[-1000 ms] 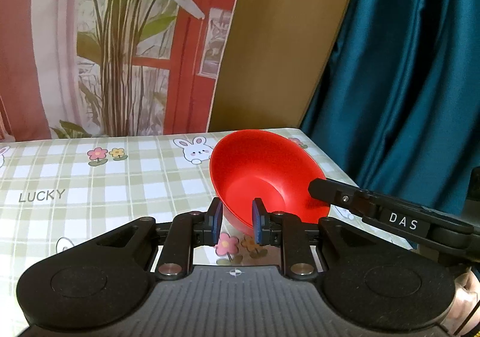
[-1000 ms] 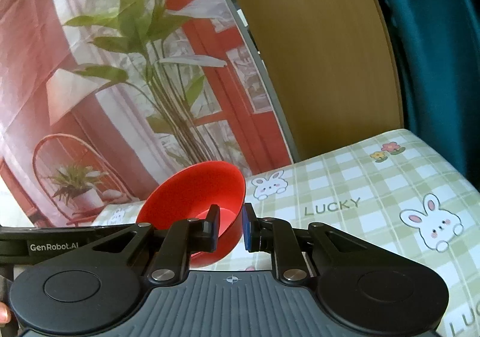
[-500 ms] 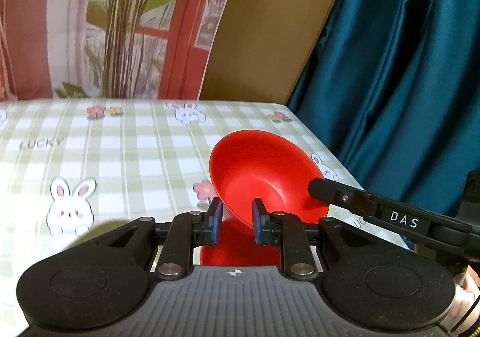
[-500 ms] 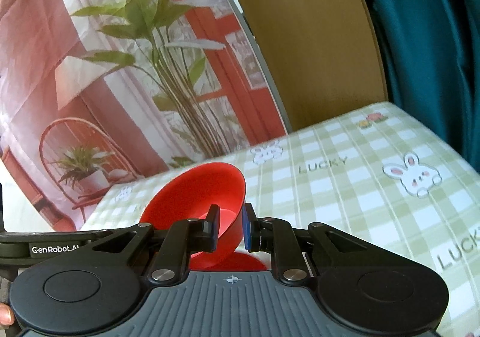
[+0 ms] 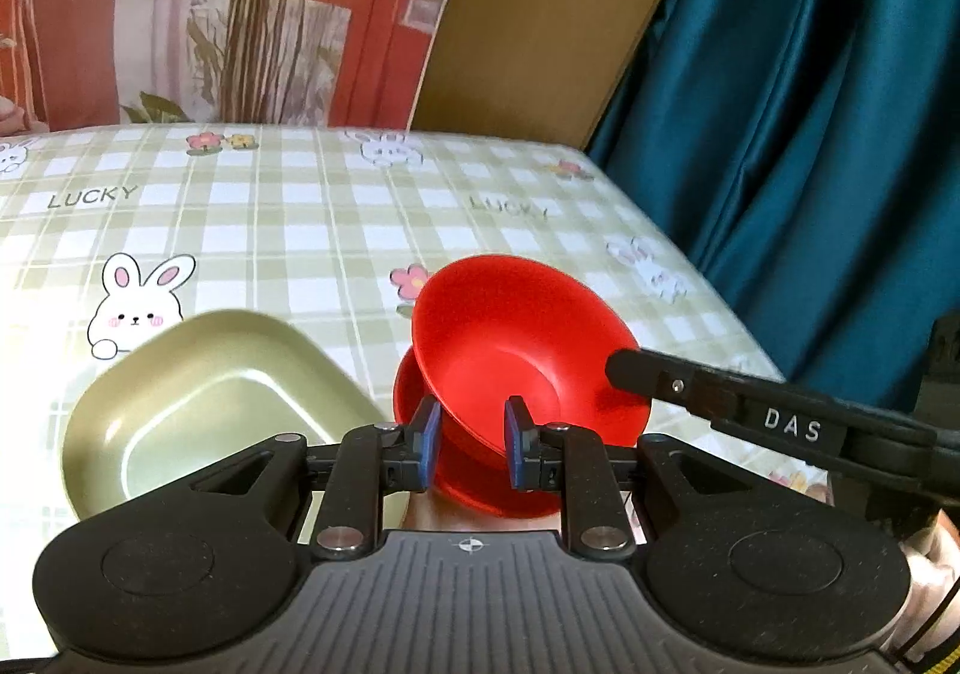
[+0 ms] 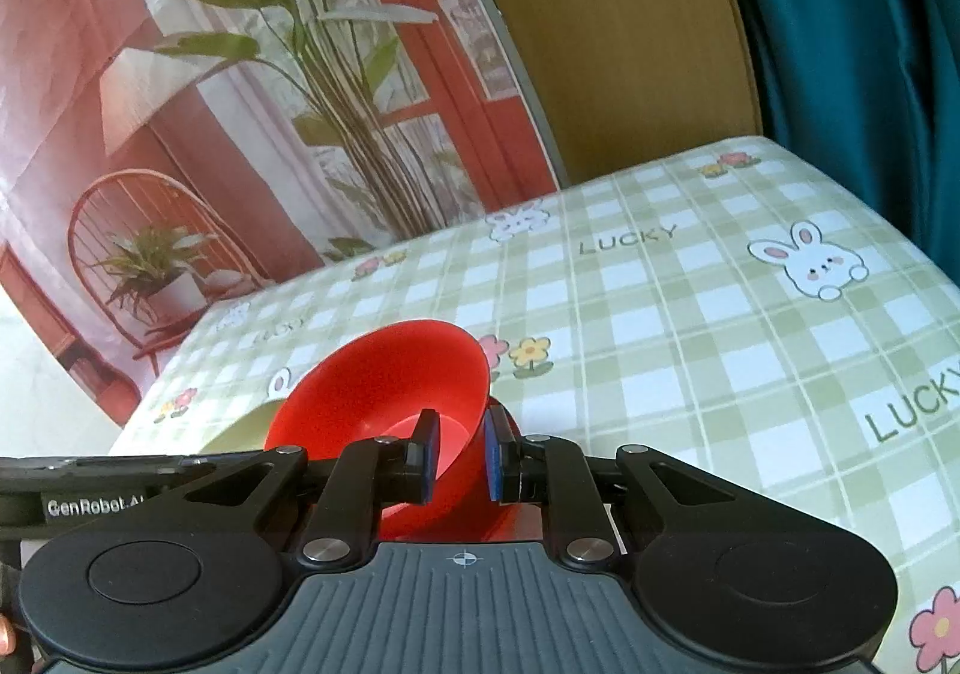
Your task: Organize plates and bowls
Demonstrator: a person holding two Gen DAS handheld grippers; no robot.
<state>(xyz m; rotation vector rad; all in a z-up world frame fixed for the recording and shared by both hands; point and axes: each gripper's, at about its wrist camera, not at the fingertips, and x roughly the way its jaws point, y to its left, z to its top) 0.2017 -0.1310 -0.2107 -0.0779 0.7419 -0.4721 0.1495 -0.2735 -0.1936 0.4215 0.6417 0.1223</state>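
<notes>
The left gripper point(image 5: 468, 449) pinches the near rim of the red bowl point(image 5: 510, 350) at lower centre, tilted above a second red bowl point(image 5: 480, 488); the right gripper point(image 6: 459, 455) clamps the same bowl's wall; a green dish point(image 5: 198, 404) sits lower left on the checked tablecloth point(image 5: 336, 230).

A green-checked bunny tablecloth point(image 5: 300, 230), a printed plant backdrop point(image 6: 252, 74), a brown board point(image 5: 540, 14) and a teal curtain point(image 5: 810, 104).
</notes>
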